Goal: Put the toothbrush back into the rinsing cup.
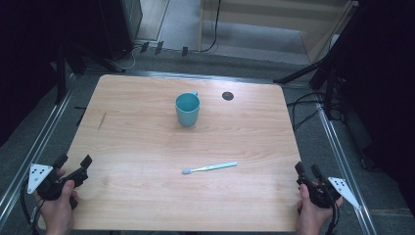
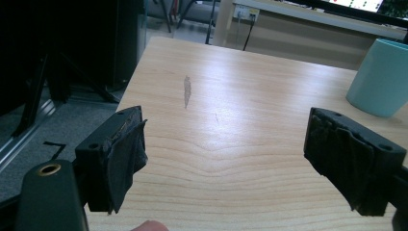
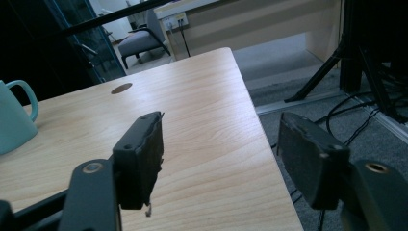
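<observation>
A person's two hands rest at the near corners of a pale wooden table (image 1: 147, 196), each holding a black two-jaw gripper. The left gripper (image 1: 73, 165) sits at the near left corner, its jaws spread wide apart with nothing between them; the left gripper view shows bare wood in the gap. The right gripper (image 1: 307, 170) sits at the near right edge, its jaws likewise apart and empty, one over the tabletop and the other out past the table's edge in the right gripper view.

Between the two tools and a little ahead of them lies a light-blue toothbrush (image 1: 209, 168), flat on the wood, bristle head toward the left gripper and handle toward the right, well apart from both.

Farther ahead, beyond the toothbrush, a teal mug (image 1: 187, 109) stands upright, its handle turned away from the person; nothing can be seen inside it from above. The same mug stands ahead and to the right of the left gripper's jaws in its own view. Just beyond the mug, toward the right gripper's side, is a dark round hole (image 1: 227, 96) in the tabletop.
</observation>
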Motion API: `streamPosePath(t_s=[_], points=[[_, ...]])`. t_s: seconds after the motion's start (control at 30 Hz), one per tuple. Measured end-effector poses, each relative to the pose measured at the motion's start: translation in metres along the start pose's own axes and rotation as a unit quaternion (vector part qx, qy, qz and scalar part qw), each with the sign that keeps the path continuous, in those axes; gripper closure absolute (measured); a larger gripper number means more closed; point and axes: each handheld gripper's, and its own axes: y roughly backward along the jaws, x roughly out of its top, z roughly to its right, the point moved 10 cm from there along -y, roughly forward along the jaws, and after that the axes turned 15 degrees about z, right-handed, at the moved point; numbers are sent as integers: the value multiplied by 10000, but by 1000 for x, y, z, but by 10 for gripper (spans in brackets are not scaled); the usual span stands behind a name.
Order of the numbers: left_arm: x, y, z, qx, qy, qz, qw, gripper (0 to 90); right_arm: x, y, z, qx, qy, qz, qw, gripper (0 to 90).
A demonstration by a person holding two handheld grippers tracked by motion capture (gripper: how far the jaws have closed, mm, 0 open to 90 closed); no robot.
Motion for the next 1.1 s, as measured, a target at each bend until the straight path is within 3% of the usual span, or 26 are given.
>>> streamPosePath(t_s=[0.07,0.1,0.13,0.2,0.23,0.27,0.3,0.37,0.4,0.43,0.47,0.53,0.57,0.67,0.7,0.73,0.77,0.87,0.9,0.93,0.97,1.0,1.03,1.07,1.1], points=[[0,0,0,-1,6,6,10000,148,0,1,-1,-14,24,-11,10000,360],[0,0,0,-1,3,6,10000,149,-1,1,-4,22,110,-19,9999,464],[0,0,0,-1,11,13,10000,149,-1,1,-4,22,110,-19,9999,464],[0,0,0,-12,-5,20,10000,148,-3,0,-10,254,152,-122,9995,607],[0,0,1,-32,5,23,10000,149,-5,0,-20,505,285,-213,9981,702],[0,0,1,-32,5,23,10000,148,-5,0,-20,505,285,-213,9981,702],[1,0,1,-32,31,31,10000,148,-6,-2,-31,699,611,-367,9950,797],[0,0,0,-31,36,26,10000,149,-3,-4,-41,755,915,-465,9919,878],[0,0,0,-31,36,26,10000,148,-3,-4,-41,755,915,-465,9919,878],[0,1,1,-33,5,18,10000,149,2,-8,-55,996,906,-563,9893,900],[0,1,1,-33,5,18,10000,149,2,-8,-55,996,906,-563,9893,900],[0,1,1,-31,-14,12,10000,149,5,-12,-74,1388,1116,-751,9811,900],[0,1,1,-31,-14,12,10000,149,5,-12,-74,1388,1116,-751,9811,900],[0,0,1,-46,-6,6,10000,149,0,-15,-94,1837,1544,-1153,9639,900],[0,0,1,-41,-11,-3,10000,150,1,-16,-111,2188,1659,-1370,9518,900],[0,0,1,-41,-11,-3,10000,151,1,-16,-111,2188,1659,-1370,9518,900],[0,0,1,-48,-25,-10,10000,151,2,-16,-120,2361,1763,-1455,9445,900],[0,0,1,-52,-34,-3,10000,151,5,-17,-151,2824,2114,-1737,9195,900],[0,0,1,-53,-33,-4,10000,151,4,-17,-165,2978,2242,-1878,9087,900],[0,0,1,-56,-28,-11,10000,151,1,-18,-183,3218,2409,-2058,8922,900],[0,0,1,-57,-18,-13,10000,151,-1,-19,-194,3340,2488,-2129,8839,900],[0,0,1,-57,-18,-13,10000,151,-1,-19,-194,3340,2488,-2129,8839,900],[0,0,1,-60,-19,-13,10000,151,-6,-17,-215,3614,2577,-2290,8663,900],[0,0,1,-60,-19,-13,10000,152,-6,-17,-215,3614,2577,-2290,8663,900],[0,0,1,-61,-19,-14,10000,152,-10,-17,-226,3737,2627,-2351,8580,900]])
